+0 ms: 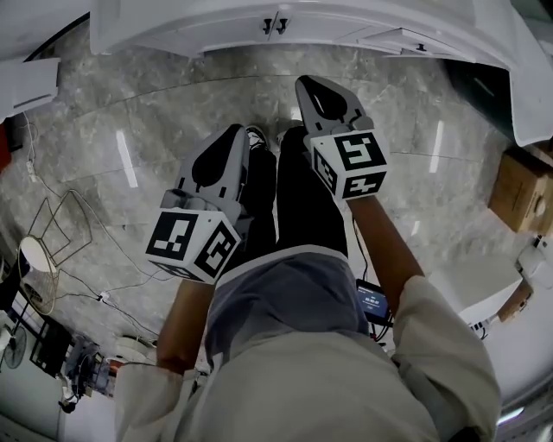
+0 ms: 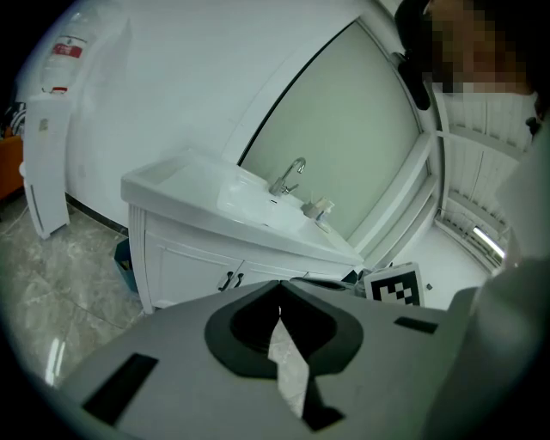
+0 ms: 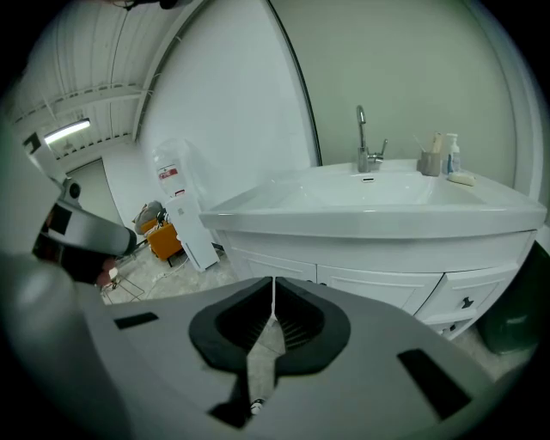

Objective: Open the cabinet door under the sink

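The white sink cabinet point(image 1: 285, 30) runs along the top of the head view, with two small dark door handles point(image 1: 275, 24) side by side at its middle. Its doors are closed. My left gripper point(image 1: 235, 131) is shut and empty, held over the floor well short of the cabinet. My right gripper point(image 1: 308, 83) is also shut and empty, a little nearer the doors. The left gripper view has the handles point(image 2: 230, 279) just above my shut left gripper point(image 2: 279, 285). In the right gripper view, the cabinet front point(image 3: 378, 288) lies beyond my shut right gripper point(image 3: 273, 280).
A faucet point(image 3: 365, 137) and bottles point(image 3: 443, 155) stand on the basin. A drawer with a knob point(image 3: 467, 302) is right of the doors. A cardboard box point(image 1: 518, 190) sits at the right, a wire stand point(image 1: 65, 224) and cables at the left, a water dispenser point(image 2: 47, 146) beside the cabinet.
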A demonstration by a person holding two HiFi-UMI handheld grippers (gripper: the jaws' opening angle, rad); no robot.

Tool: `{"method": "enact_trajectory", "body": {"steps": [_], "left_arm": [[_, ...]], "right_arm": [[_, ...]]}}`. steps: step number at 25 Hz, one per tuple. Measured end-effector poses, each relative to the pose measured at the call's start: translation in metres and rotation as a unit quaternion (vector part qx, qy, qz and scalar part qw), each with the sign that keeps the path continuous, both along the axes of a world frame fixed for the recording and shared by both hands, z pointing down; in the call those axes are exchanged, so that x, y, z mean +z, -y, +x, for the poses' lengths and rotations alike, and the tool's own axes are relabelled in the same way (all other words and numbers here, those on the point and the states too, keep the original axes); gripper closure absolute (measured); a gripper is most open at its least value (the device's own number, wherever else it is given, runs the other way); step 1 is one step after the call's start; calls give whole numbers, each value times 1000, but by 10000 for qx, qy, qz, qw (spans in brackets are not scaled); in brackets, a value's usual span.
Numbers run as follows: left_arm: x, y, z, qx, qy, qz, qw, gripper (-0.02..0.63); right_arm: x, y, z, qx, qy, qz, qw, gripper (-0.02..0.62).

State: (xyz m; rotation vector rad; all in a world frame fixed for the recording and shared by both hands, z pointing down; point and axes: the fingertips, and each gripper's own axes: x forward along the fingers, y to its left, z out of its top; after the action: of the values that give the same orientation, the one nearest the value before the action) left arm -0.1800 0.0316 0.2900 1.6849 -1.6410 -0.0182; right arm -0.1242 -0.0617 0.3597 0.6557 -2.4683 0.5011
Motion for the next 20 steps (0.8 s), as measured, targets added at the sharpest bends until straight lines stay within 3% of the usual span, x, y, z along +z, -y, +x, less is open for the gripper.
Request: {"method": "enact_trajectory", "body": {"steps": [8,20], "left_arm": [[19,-6,-1,-100,30,-128,9999,606],[52,-7,0,-43,207,-167,9996,606]], "right_arm": [[29,-4,-10,-365,-101,-26,9993,586],[84,-6,-2,-169,-252,-252,9992,586]]}}
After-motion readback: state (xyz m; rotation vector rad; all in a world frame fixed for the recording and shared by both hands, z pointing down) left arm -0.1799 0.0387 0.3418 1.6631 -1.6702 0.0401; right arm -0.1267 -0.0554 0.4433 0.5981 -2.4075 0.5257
